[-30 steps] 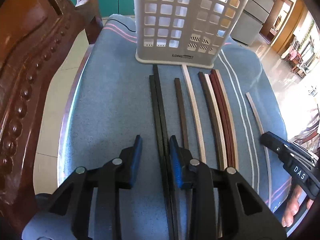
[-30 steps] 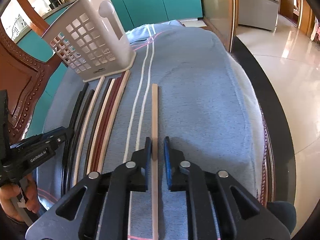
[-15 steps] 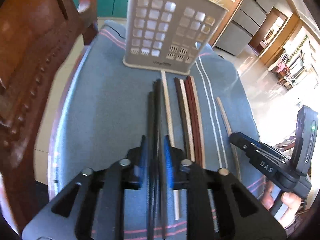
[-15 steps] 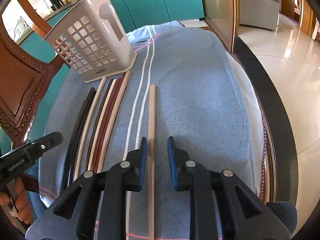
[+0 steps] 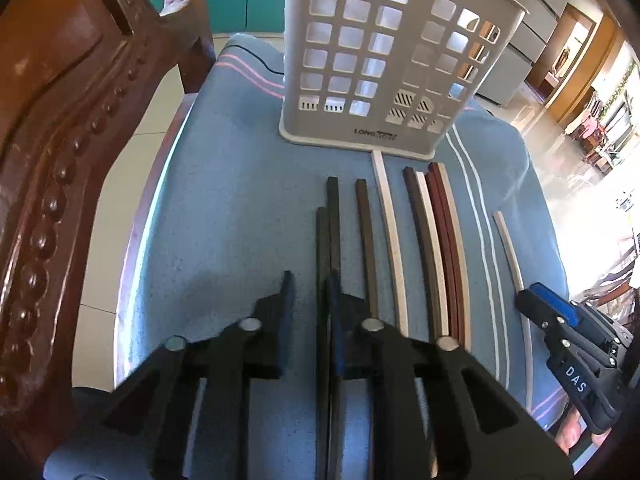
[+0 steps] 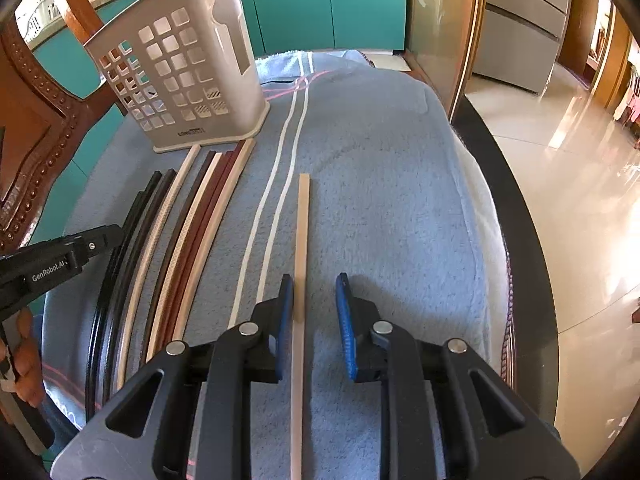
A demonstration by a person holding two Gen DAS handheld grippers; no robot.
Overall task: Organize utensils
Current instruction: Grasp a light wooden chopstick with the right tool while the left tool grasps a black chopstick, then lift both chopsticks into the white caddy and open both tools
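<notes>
Several chopsticks lie side by side on a blue towel [image 5: 240,200] in front of a white slotted utensil holder [image 5: 384,64], which also shows in the right wrist view [image 6: 188,68]. My left gripper [image 5: 308,280] is open; the black chopsticks [image 5: 330,224] lie by its right finger. My right gripper [image 6: 314,284] is open around a lone pale wooden chopstick [image 6: 303,232] that lies on the towel [image 6: 380,200] between the fingers. Black, cream, brown and dark red sticks [image 6: 192,216] lie to its left.
A carved wooden chair back [image 5: 60,140] stands at the left. The towel covers a dark round table whose edge [image 6: 520,220] curves at the right. Teal cabinets [image 6: 320,0] and shiny floor [image 6: 580,160] lie beyond.
Both grippers opened wider. The left gripper had closed around the black chopsticks half a second ago and now stands open, shifted left of them. The pale chopstick stays on the towel.
</notes>
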